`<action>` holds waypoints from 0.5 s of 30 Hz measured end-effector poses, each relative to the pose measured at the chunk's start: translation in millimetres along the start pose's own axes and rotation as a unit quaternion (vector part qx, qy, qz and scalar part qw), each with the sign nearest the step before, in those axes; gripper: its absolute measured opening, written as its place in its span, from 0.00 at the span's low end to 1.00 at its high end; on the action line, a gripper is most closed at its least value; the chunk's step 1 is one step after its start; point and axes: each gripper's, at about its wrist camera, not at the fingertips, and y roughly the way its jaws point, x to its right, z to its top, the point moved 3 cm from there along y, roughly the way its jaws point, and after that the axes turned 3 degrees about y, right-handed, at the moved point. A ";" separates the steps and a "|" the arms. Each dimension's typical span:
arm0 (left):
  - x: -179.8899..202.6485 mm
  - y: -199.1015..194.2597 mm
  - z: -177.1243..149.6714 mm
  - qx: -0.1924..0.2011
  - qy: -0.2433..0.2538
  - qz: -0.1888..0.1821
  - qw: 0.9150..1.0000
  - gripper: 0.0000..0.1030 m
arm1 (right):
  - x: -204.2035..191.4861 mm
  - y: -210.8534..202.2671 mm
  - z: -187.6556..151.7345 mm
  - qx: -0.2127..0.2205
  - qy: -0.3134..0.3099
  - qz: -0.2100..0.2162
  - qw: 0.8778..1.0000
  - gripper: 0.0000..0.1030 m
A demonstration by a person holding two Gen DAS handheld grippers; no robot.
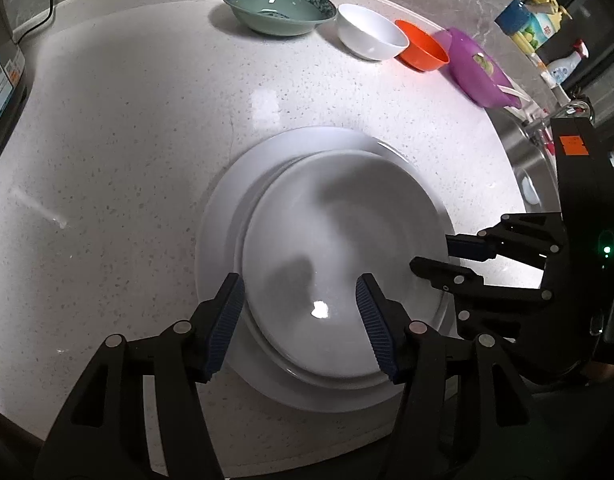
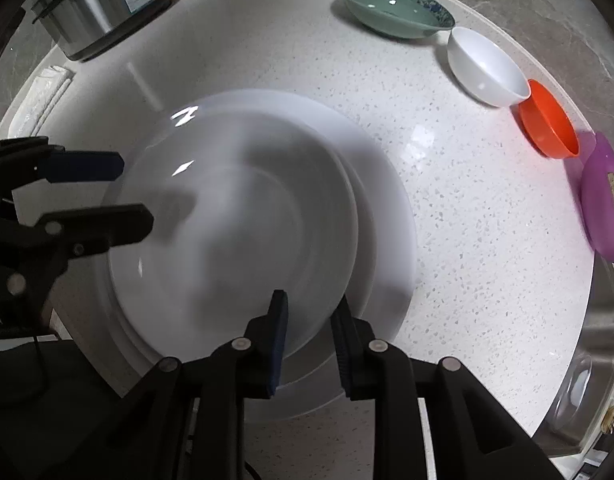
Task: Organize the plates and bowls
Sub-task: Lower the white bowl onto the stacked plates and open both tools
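Two stacked white plates on speckled bench, both grippers at the stack.
Back edge has a row: green bowl [image 1: 277, 8], white bowl [image 1: 371, 32], orange bowl [image 1: 423, 46], purple dish [image 1: 477, 66]; steel cooker [image 2: 103, 4] back left, sink [image 2: 587, 380] at right; nothing blocks the plates. Top plate [image 1: 339, 264] sits off-centre on the larger bottom plate [image 1: 219, 248], both glossy, round, shallow. Left gripper [image 1: 301, 320] jaws stand wide, straddling the top plate's near rim, pads clear of it. Right gripper [image 2: 309, 340] jaws narrow, astride the rim of the top plate; can't tell whether the pads press.
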 end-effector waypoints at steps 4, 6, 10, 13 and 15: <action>-4.7 -2.0 1.9 0.004 -0.003 -0.004 1.000 0.55 | 2.4 2.8 -0.3 -0.005 0.007 0.005 1.000 0.22; -8.4 -5.2 -0.1 0.008 -0.007 -0.004 1.000 0.55 | 5.0 5.1 1.0 -0.004 0.011 0.006 1.000 0.22; -15.9 -4.3 1.8 0.010 -0.013 -0.005 1.000 0.55 | 5.8 7.2 1.3 -0.005 0.015 0.003 1.000 0.20; -20.3 -3.6 5.4 0.012 -0.020 -0.004 1.000 0.55 | 10.4 8.6 3.1 -0.006 0.020 0.001 1.000 0.20; -24.6 -4.5 5.6 0.013 -0.025 -0.004 1.000 0.55 | 10.2 7.2 2.4 -0.006 0.021 -0.002 1.000 0.20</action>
